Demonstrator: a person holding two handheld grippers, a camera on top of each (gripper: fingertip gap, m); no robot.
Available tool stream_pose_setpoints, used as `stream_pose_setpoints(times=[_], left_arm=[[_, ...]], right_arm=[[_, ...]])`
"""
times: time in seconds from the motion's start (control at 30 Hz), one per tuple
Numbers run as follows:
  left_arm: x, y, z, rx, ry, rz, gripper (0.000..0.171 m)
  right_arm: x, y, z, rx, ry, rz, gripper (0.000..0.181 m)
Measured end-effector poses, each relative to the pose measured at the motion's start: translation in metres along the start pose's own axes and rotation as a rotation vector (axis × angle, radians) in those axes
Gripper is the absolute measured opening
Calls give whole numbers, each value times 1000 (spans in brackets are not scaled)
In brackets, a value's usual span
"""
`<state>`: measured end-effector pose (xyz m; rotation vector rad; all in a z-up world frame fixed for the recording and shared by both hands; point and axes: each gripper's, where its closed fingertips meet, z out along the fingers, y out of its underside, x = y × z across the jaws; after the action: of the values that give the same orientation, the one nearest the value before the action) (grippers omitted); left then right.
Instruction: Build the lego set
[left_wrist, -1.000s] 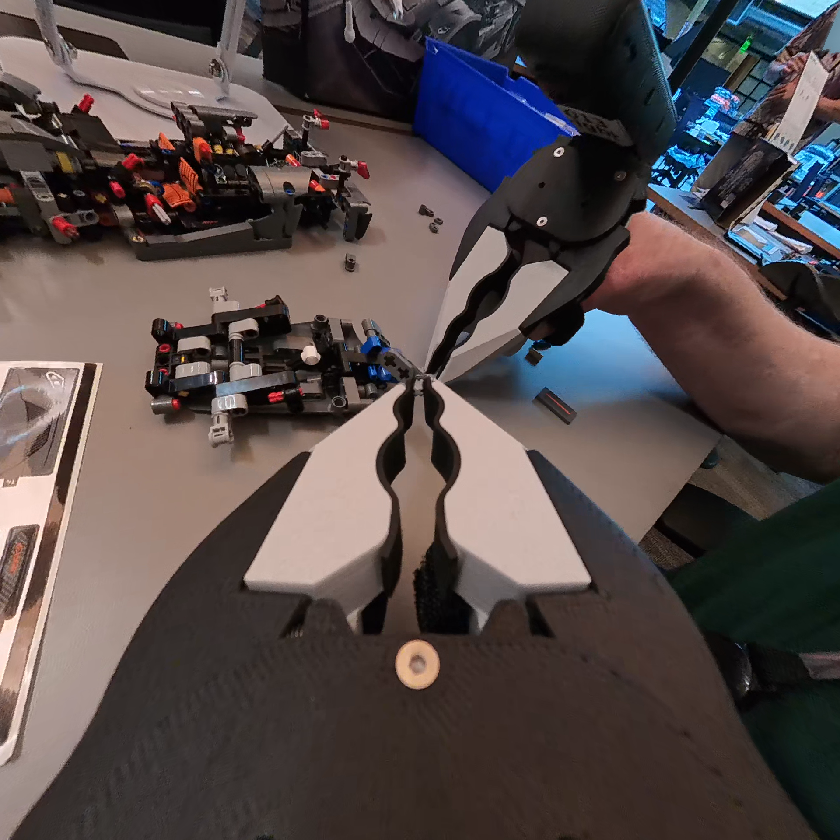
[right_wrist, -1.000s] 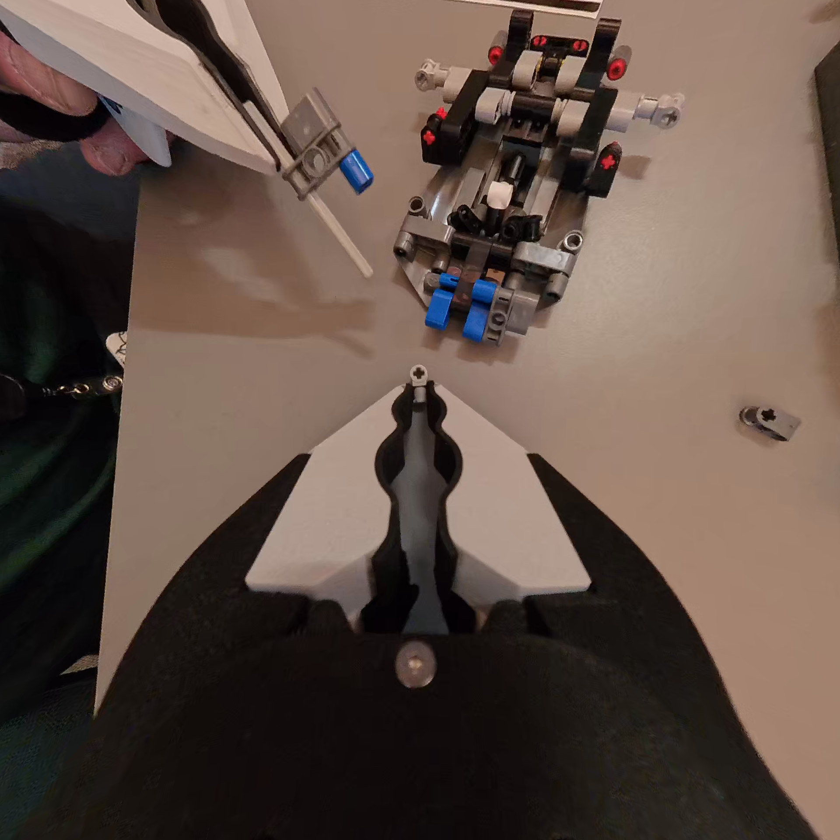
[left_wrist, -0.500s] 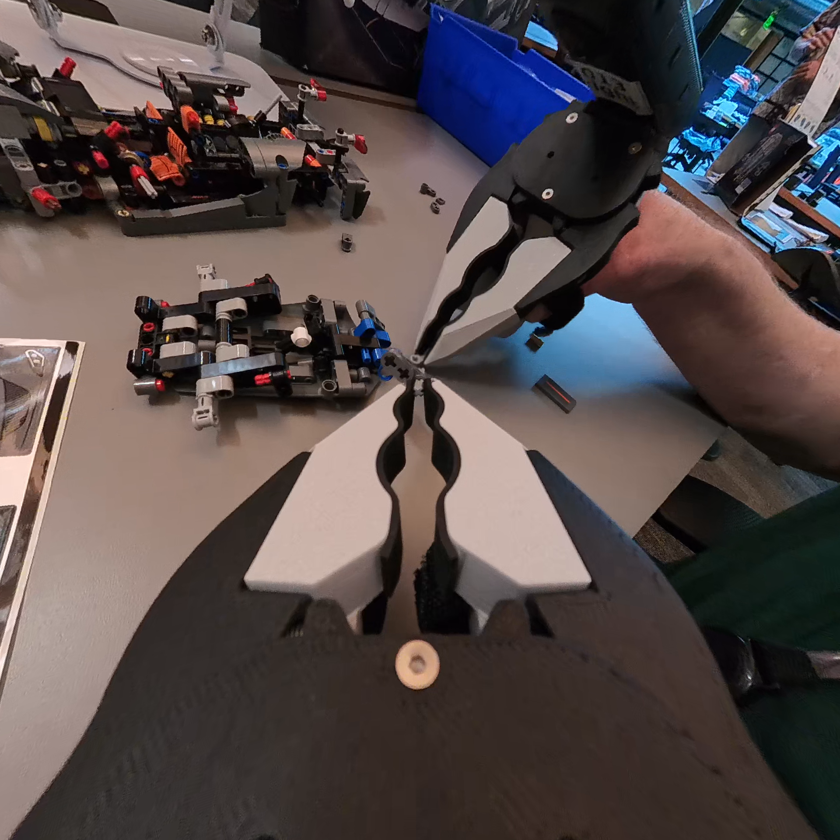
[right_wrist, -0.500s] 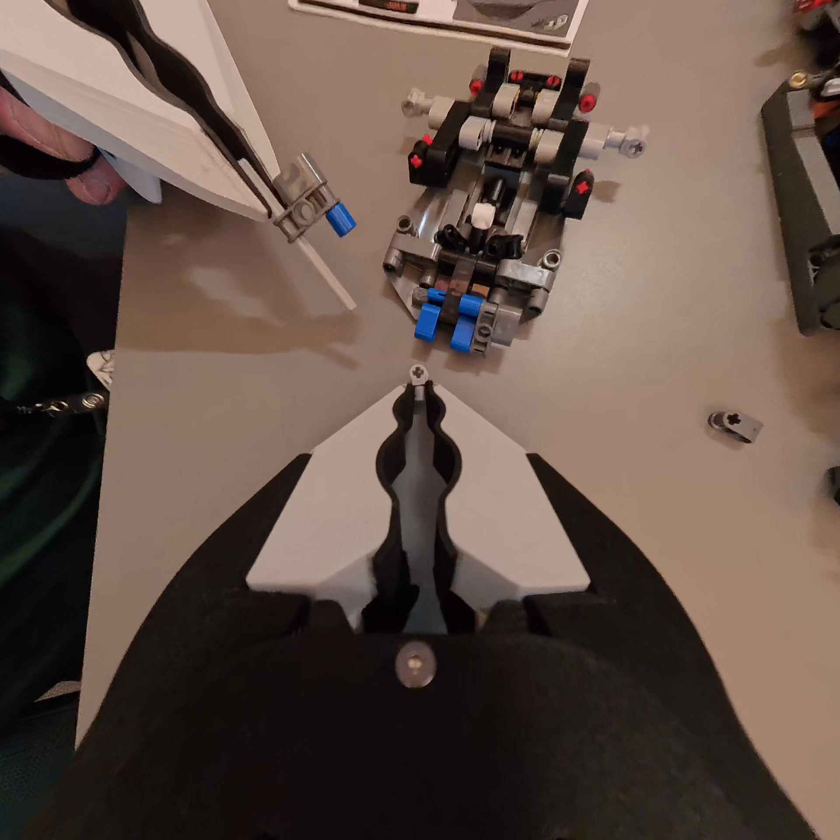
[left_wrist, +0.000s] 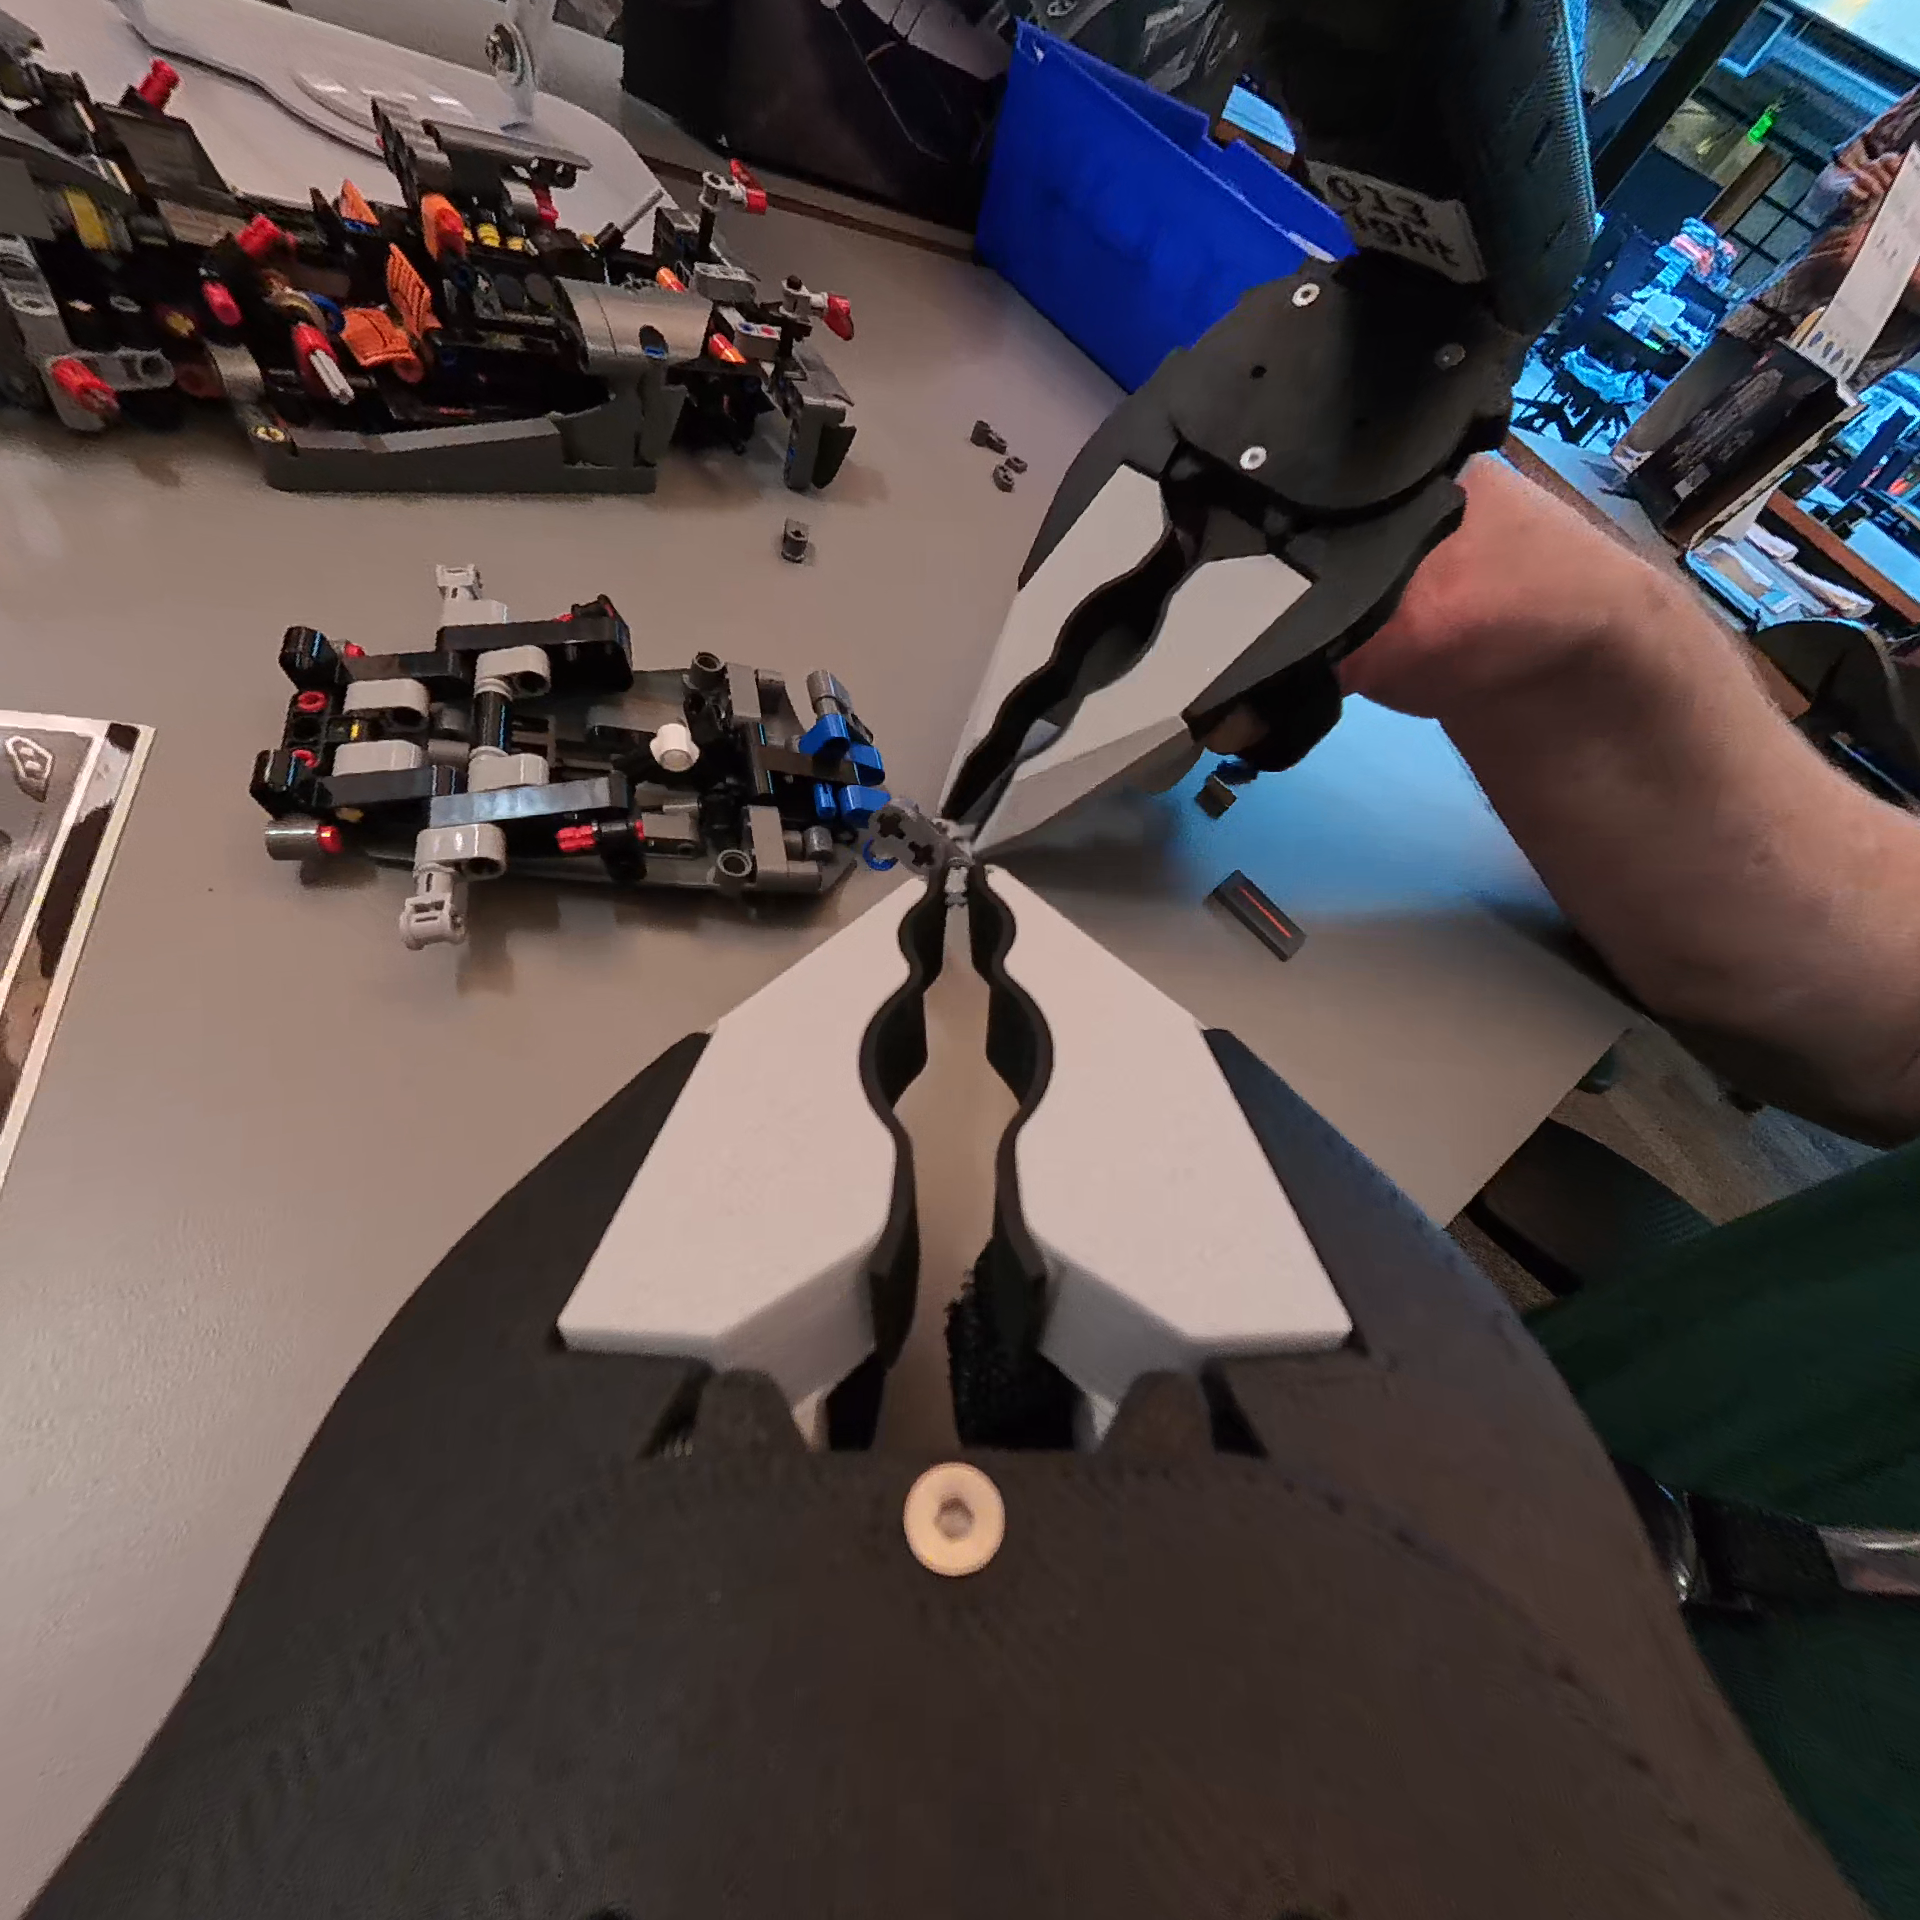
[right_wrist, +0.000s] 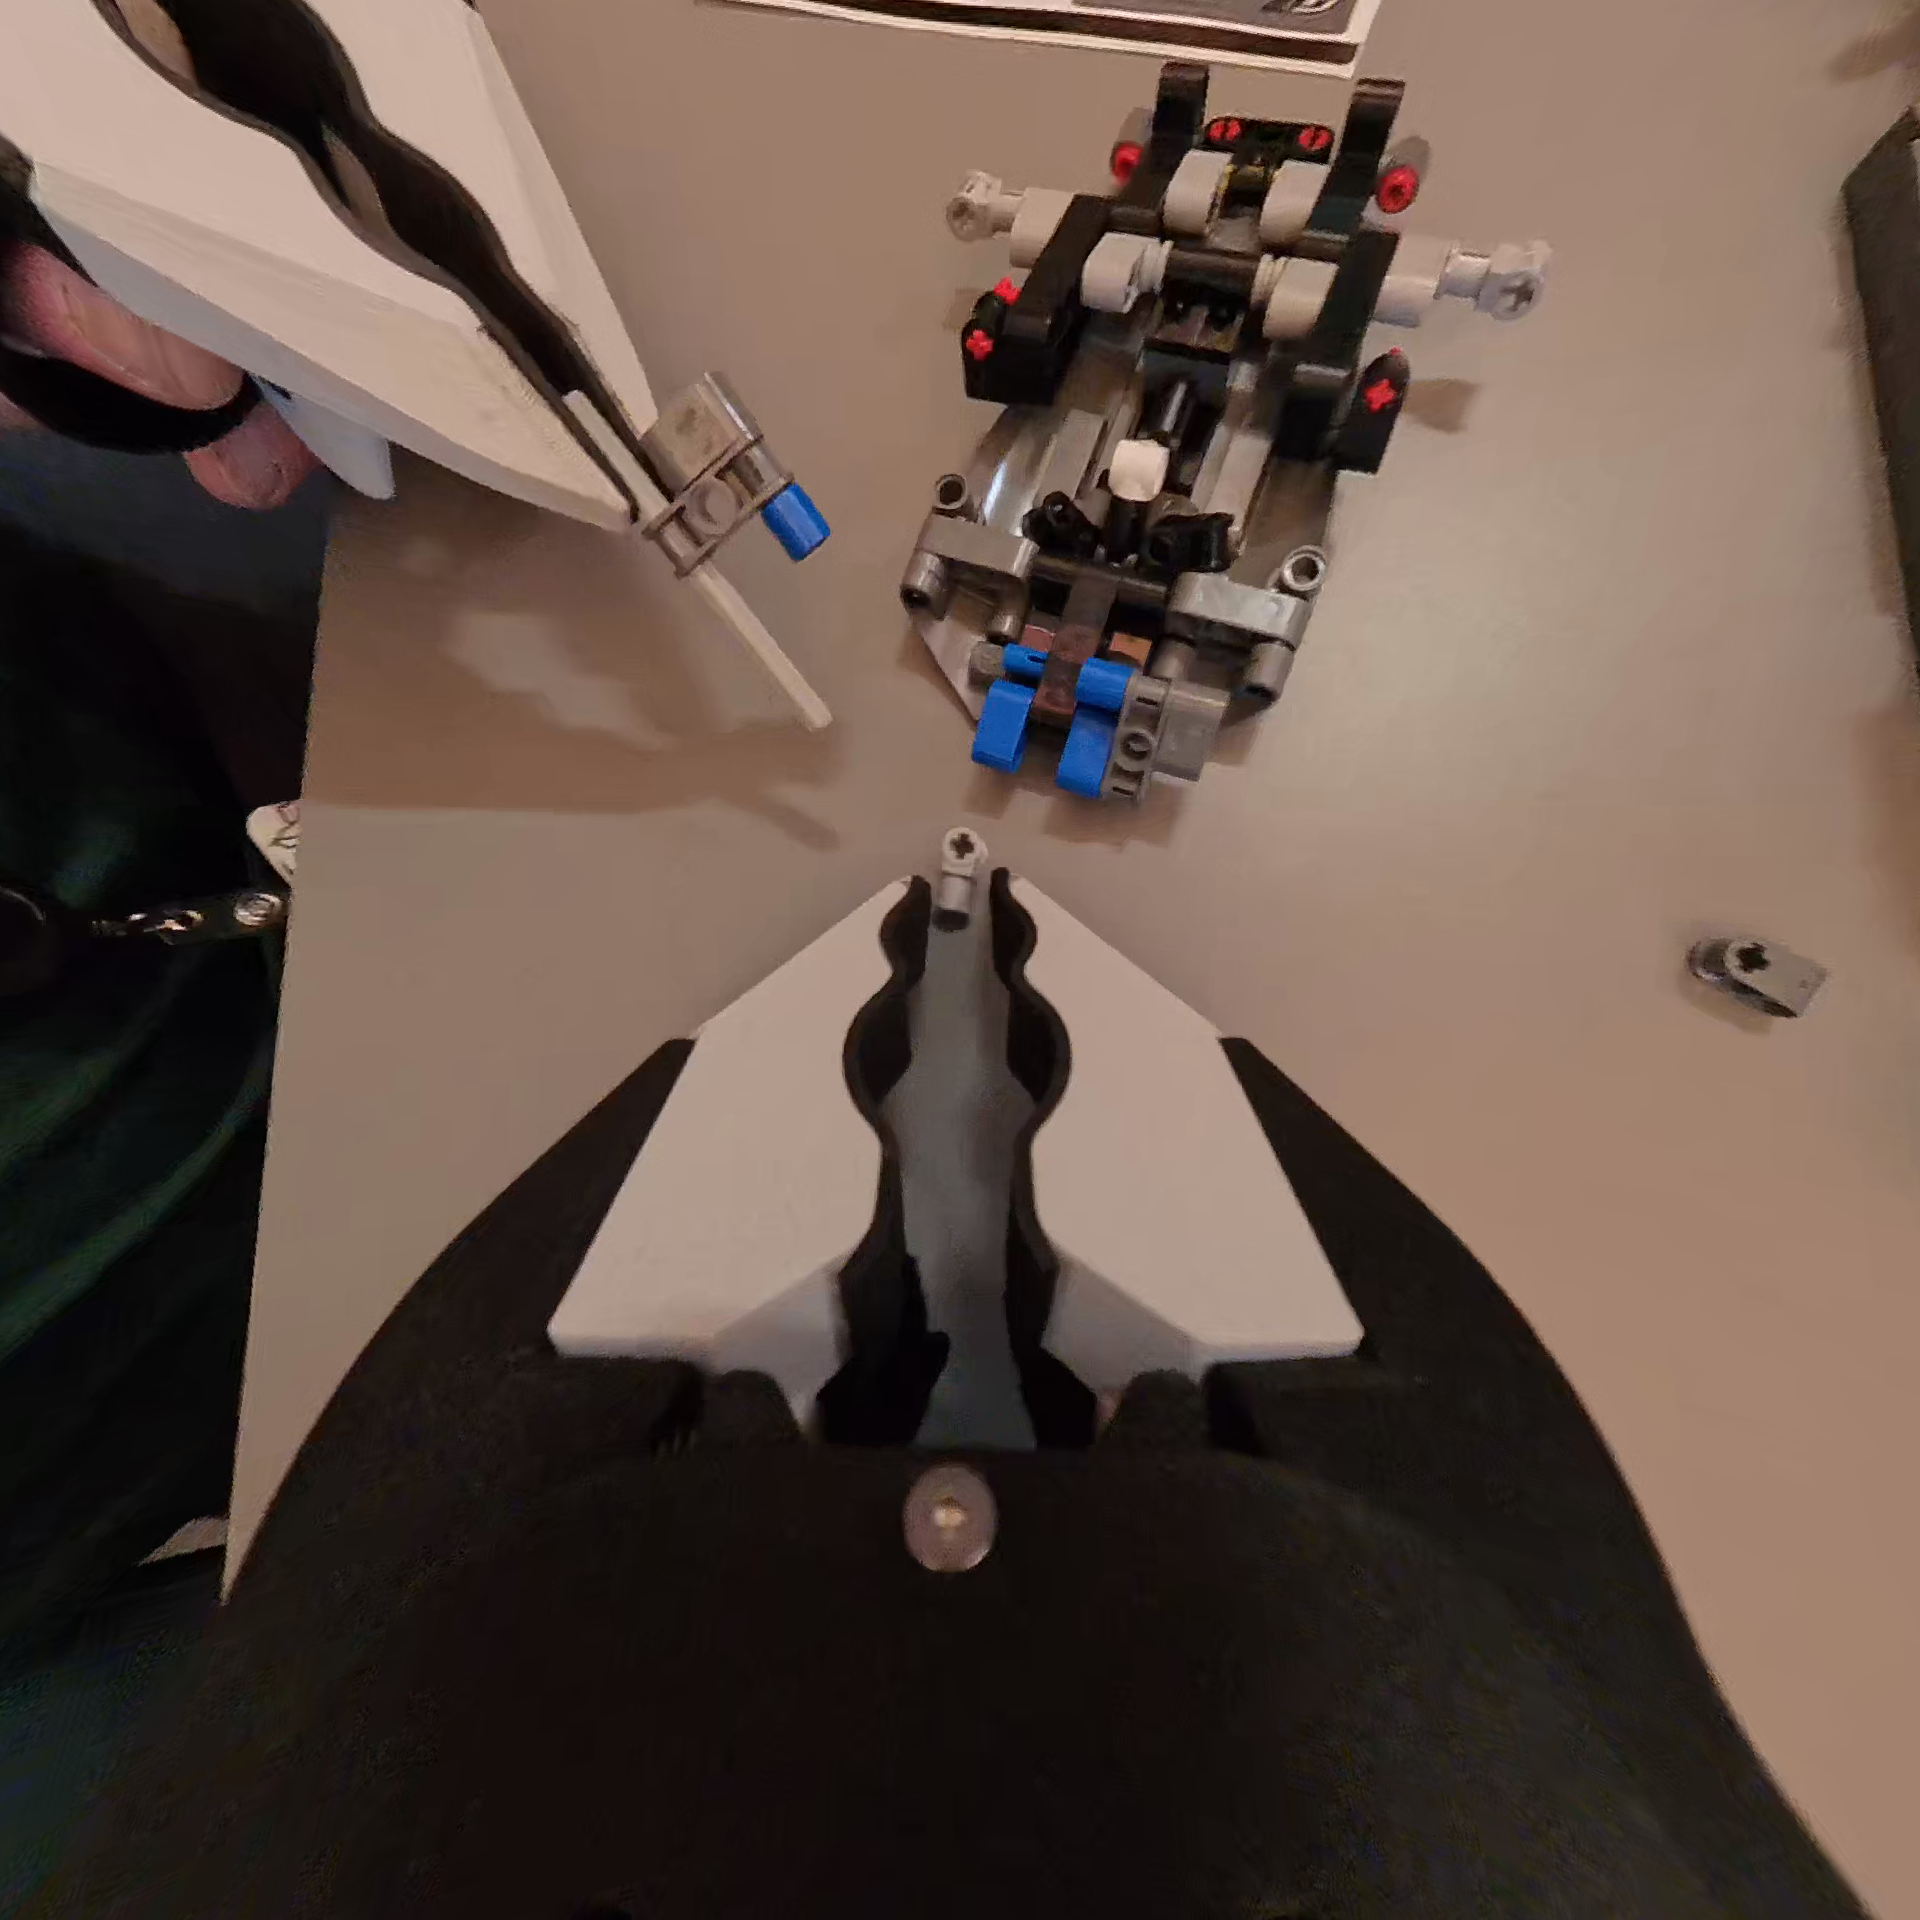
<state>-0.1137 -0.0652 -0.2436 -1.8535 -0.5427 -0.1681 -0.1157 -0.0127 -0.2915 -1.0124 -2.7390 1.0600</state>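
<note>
Both grippers mine: left gripper (left_wrist: 954, 896) jaws clamp grey connector (right_wrist: 707, 473); right gripper (right_wrist: 958, 894) jaws pinch light-grey pin (right_wrist: 958, 868), above counter (right_wrist: 1455, 1039).

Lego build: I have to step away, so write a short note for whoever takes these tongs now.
Left tongs: shut on a grey connector carrying a blue pin and a pale axle.
Right tongs: shut on a small light-grey axle pin.
Both pieces are held above the table, just short of the small chassis; its blue-clip end faces the tongs.
Done: both parts picked up.
Left: probably join pin and connector, then fit them to the chassis. A loose grey connector lies to the right.
</note>
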Motion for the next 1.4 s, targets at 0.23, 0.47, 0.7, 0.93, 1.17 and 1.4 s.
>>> stream_pose_setpoints(times=[0.23, 0.47, 0.7, 0.93, 1.17, 1.4], left_arm=[[5, -10, -2, 66, 48, -62, 2], [17, -23, -2, 143, 126, -102, 2], [21, -27, -2, 176, 161, -137, 2], [28, -24, 1, 155, 186, -118, 3], [19, -17, -5, 79, 80, 82, 27], [37, -11, 13, -83, 106, 398, 45]], right_arm=[[-11, -33, -26, 173, 18, -127, 14], [-27, -49, -30, 228, 84, -320, 13], [-32, -47, -28, 212, 89, -369, 3], [-37, -39, -33, 185, 47, -408, 2], [-36, -24, -32, 109, 28, -447, 2], [-47, -15, -29, 73, -24, -501, 2]])
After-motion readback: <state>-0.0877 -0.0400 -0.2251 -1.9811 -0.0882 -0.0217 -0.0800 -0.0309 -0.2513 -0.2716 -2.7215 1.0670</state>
